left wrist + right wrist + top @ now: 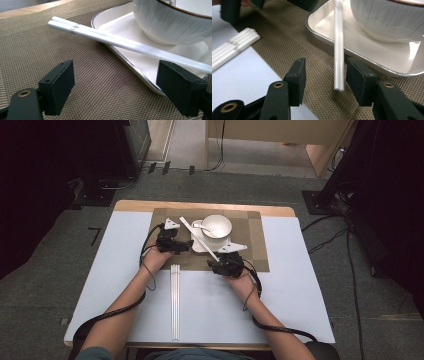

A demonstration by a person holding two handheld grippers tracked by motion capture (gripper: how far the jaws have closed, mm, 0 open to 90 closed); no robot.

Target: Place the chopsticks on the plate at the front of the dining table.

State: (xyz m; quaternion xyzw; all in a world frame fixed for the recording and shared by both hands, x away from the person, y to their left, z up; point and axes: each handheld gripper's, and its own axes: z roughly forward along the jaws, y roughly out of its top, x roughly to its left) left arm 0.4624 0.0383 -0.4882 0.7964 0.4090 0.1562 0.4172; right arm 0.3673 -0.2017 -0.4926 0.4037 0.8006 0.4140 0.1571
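White chopsticks (339, 50) between the right claw's (324, 75) parted jaws — untouched.

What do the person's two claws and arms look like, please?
Both the left claw and right claw are black, with flat rectangular pads and brass-coloured rivets. A grey three-cornered plate sits on each. A black cable trails along each bare forearm. A teal sleeve covers the left upper arm.

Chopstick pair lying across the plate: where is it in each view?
High view: white chopstick pair runs diagonally over the plate's left edge.
Left gripper view: pair crosses centre, left to right.
Right gripper view: pair stands vertical, centre.
Shared landmark: square white plate.
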